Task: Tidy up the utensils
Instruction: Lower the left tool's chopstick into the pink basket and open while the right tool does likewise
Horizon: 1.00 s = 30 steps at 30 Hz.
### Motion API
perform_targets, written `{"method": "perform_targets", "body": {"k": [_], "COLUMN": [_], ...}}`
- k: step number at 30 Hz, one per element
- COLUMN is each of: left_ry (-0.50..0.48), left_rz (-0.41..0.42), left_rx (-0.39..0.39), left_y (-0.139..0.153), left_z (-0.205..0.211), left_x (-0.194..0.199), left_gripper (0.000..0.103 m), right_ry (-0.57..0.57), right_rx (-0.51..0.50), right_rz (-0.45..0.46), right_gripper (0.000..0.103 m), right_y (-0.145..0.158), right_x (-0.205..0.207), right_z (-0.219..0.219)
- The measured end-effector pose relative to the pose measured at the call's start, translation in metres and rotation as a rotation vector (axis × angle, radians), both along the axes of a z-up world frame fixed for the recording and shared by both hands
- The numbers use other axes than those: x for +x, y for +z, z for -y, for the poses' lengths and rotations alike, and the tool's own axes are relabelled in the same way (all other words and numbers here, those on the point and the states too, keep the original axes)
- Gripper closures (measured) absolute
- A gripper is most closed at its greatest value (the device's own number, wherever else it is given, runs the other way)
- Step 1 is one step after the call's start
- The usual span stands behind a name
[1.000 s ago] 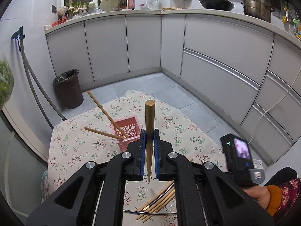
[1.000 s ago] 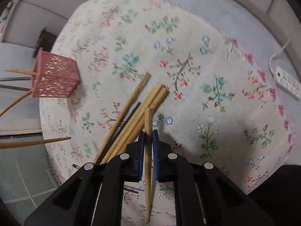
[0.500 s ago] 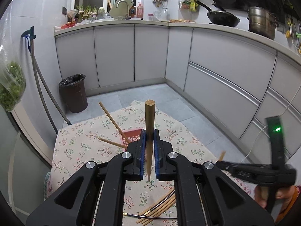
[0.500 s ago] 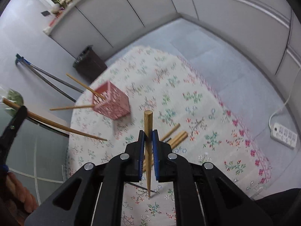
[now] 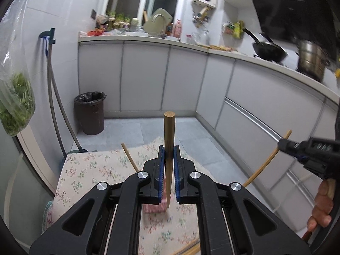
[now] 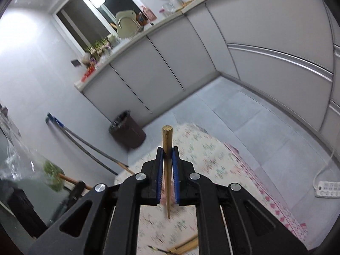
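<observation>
My left gripper (image 5: pixel 169 155) is shut on a wooden chopstick (image 5: pixel 169 131), held upright above the flowered tablecloth (image 5: pixel 95 170). The pink utensil basket (image 5: pixel 154 207) sits just below it, mostly hidden behind the jaws; one chopstick (image 5: pixel 129 158) sticks out of it. My right gripper (image 6: pixel 167 156) is shut on another wooden chopstick (image 6: pixel 167 142), also lifted above the table. It shows at the right of the left wrist view (image 5: pixel 284 144), holding its chopstick (image 5: pixel 265 165) slanted. Several loose chopsticks (image 6: pixel 184 246) lie on the cloth near the front edge.
A dark bin (image 5: pixel 90 112) stands on the floor beyond the table, with a mop (image 5: pixel 57 97) against the wall. Grey cabinets (image 5: pixel 191 80) ring the room. A power strip (image 6: pixel 328 189) lies on the floor at right. A bag of greens (image 5: pixel 14 106) hangs at left.
Both grippers have risen and tilted up from the table, each keeping its chopstick. The right gripper lifted from the loose pile and swung toward the basket side.
</observation>
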<state>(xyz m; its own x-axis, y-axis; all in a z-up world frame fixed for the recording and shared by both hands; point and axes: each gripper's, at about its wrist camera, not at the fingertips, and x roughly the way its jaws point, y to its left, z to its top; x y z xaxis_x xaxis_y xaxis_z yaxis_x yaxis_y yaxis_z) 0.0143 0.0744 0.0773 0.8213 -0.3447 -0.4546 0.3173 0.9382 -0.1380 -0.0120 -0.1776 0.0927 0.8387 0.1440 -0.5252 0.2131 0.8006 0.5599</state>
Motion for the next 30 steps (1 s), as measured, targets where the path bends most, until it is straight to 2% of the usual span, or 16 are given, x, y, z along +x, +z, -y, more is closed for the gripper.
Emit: {"method": "perform_targets", "body": {"k": [5, 8, 9, 10, 11, 14, 17, 21, 27, 30], "left_ry": [0.058, 0.069, 0.080, 0.094, 0.105, 0.133, 0.185, 0.216, 0.228, 0.222], "left_rz": [0.000, -0.031, -0.054, -0.074, -0.089, -0.072, -0.013, 0.015, -0.001, -0.013], "left_rx": [-0.027, -0.041, -0.037, -0.032, -0.032, -0.073, -0.105, -0.160, -0.138, -0.122], "left_y": [-0.005, -0.021, -0.029, -0.035, -0.039, -0.034, -0.017, -0.004, -0.008, -0.011], "left_z": [0.002, 0.003, 0.003, 0.003, 0.001, -0.015, -0.034, -0.054, -0.059, -0.058], "left_x": [0.030, 0.052, 0.059, 0.063, 0.066, 0.062, 0.049, 0.034, 0.032, 0.032], "left_gripper": [0.095, 0.095, 0.091, 0.080, 0.075, 0.073, 0.071, 0.060, 0.057, 0.052], "right_ry": [0.006, 0.029, 0.044, 0.052, 0.058, 0.065, 0.071, 0.080, 0.124, 0.179], "right_rx": [-0.017, -0.031, -0.034, -0.035, -0.037, -0.054, -0.068, -0.097, -0.141, -0.177], "right_rz": [0.063, 0.087, 0.090, 0.089, 0.088, 0.088, 0.083, 0.071, 0.054, 0.040], "right_gripper": [0.094, 0.094, 0.094, 0.094, 0.094, 0.094, 0.094, 0.094, 0.094, 0.087], "right_y": [0.010, 0.006, 0.002, -0.001, -0.003, -0.011, -0.017, -0.026, -0.050, -0.061], "right_x": [0.033, 0.050, 0.058, 0.062, 0.066, 0.075, 0.081, 0.093, 0.112, 0.118], "right_z": [-0.010, -0.021, -0.025, -0.026, -0.029, -0.037, -0.045, -0.062, -0.092, -0.107]}}
